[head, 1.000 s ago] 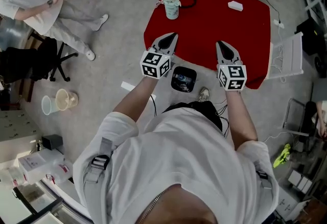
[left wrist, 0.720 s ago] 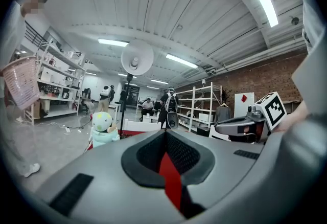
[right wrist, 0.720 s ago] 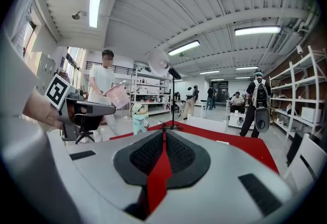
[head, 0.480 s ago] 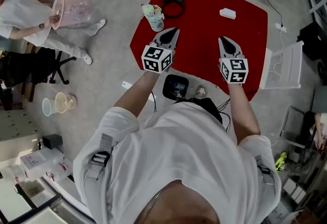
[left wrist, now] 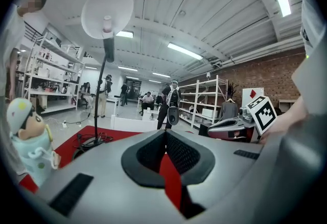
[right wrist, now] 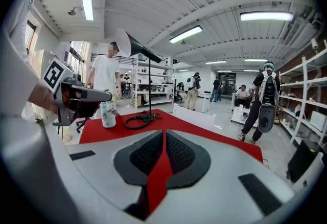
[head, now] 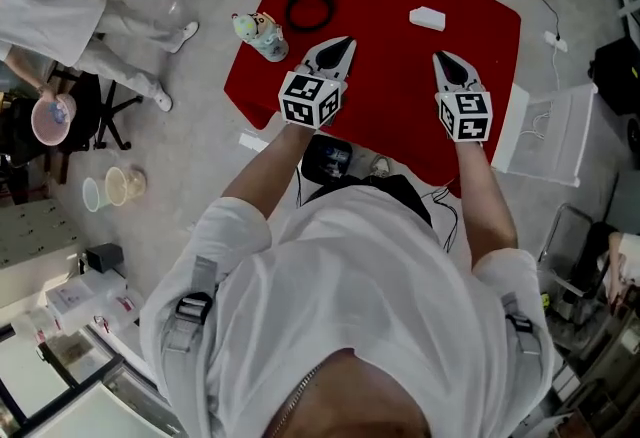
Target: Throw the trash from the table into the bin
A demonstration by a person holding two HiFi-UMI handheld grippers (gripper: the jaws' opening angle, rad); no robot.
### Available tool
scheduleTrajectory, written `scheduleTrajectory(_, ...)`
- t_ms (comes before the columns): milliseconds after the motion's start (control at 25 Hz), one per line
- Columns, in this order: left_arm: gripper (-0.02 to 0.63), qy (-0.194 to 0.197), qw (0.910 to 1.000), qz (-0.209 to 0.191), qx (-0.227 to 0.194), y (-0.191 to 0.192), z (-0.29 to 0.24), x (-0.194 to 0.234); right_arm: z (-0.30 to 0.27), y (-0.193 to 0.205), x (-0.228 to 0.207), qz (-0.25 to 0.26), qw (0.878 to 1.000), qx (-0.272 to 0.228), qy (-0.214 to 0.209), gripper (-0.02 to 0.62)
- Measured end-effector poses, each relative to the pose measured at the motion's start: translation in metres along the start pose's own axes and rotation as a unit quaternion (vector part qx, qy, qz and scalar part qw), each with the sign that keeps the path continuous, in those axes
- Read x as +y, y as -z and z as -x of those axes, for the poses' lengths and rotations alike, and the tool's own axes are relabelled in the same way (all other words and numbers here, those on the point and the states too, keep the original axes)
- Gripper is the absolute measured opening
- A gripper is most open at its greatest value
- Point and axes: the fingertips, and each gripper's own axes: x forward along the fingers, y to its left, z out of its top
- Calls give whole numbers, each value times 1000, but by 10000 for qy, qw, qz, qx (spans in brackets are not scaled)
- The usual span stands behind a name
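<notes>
Both tools arrive empty: the left gripper [head: 338, 48] has its jaws pressed together with only red cloth showing past the tip, and the right gripper [head: 447, 60] is closed the same way, with nothing between its pads. The step in hand looks like the reach. To do it well, open the chosen jaws before getting there, come in low over the table [head: 395, 106], and straddle the piece rather than nudging it across the cloth. The likeliest trash is the small white scrap [head: 427, 18]. It lies flat just ahead of the right gripper's tip, a little to its left, near but not touching. A cartoon-topped bottle [head: 260, 34] stands upright at the table's left edge, beside the left gripper, with a coiled cable [head: 308, 6] beyond it (neither reads clearly as rubbish). A pink basket [head: 47, 119], perhaps the bin, is held by another person well off to the left.
</notes>
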Motion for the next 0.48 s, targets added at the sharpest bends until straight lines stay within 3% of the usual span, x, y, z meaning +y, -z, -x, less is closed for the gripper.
scheduleTrajectory(480,11,-217,9991,90,356,8,-74,14,-77,31,-68,470,9953,623,-578,21)
